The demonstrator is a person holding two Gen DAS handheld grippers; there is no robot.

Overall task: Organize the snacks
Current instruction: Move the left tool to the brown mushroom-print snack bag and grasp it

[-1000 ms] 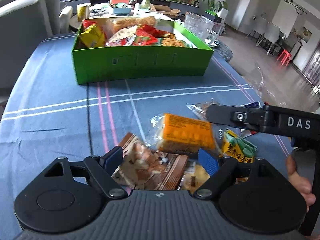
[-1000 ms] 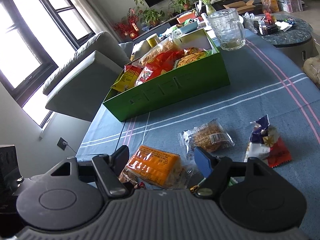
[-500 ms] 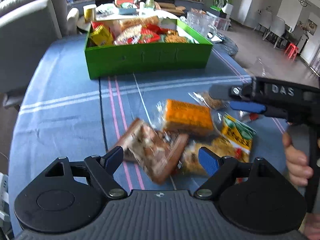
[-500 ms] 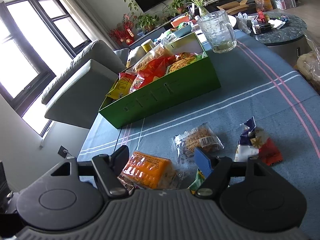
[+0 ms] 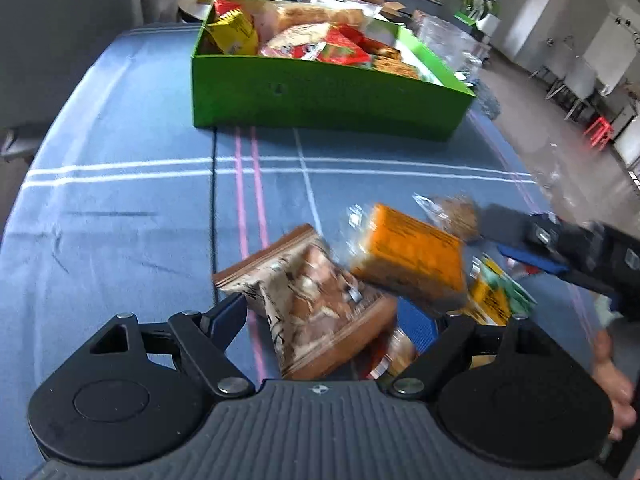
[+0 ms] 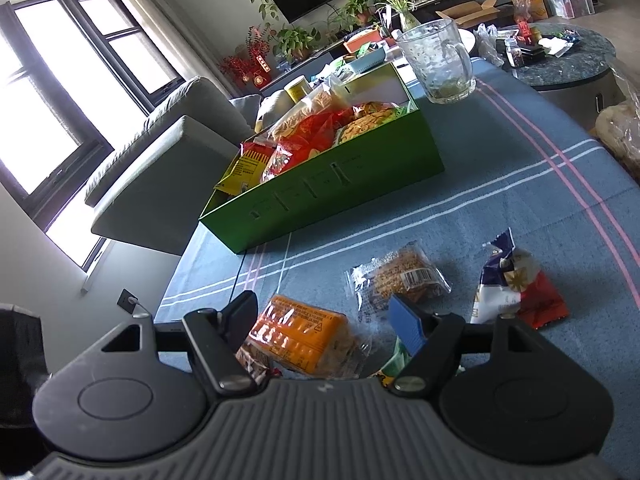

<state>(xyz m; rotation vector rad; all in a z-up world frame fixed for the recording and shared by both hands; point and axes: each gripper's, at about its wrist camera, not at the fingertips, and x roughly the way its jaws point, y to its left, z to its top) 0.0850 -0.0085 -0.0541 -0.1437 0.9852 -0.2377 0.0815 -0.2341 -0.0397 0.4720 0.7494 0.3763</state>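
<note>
The left tool (image 5: 324,320) is spread wide, with a brown packet (image 5: 316,308) between its fingers; the blurred picture does not show the pads pressing on it. The right tool (image 6: 324,316) is also spread, over an orange pack (image 6: 298,336) (no contact visible). These lie with a yellow-green packet (image 5: 496,300) near the desk's (image 6: 520,184) near edge. Just beyond, a clear-wrapped cake (image 6: 404,280) and a red-white-blue bag (image 6: 516,284) lie apart on the blue cloth. The green box (image 6: 332,196), heaped with snacks, stands toward the far edge, a glass jug (image 6: 436,64) behind its right corner.
</note>
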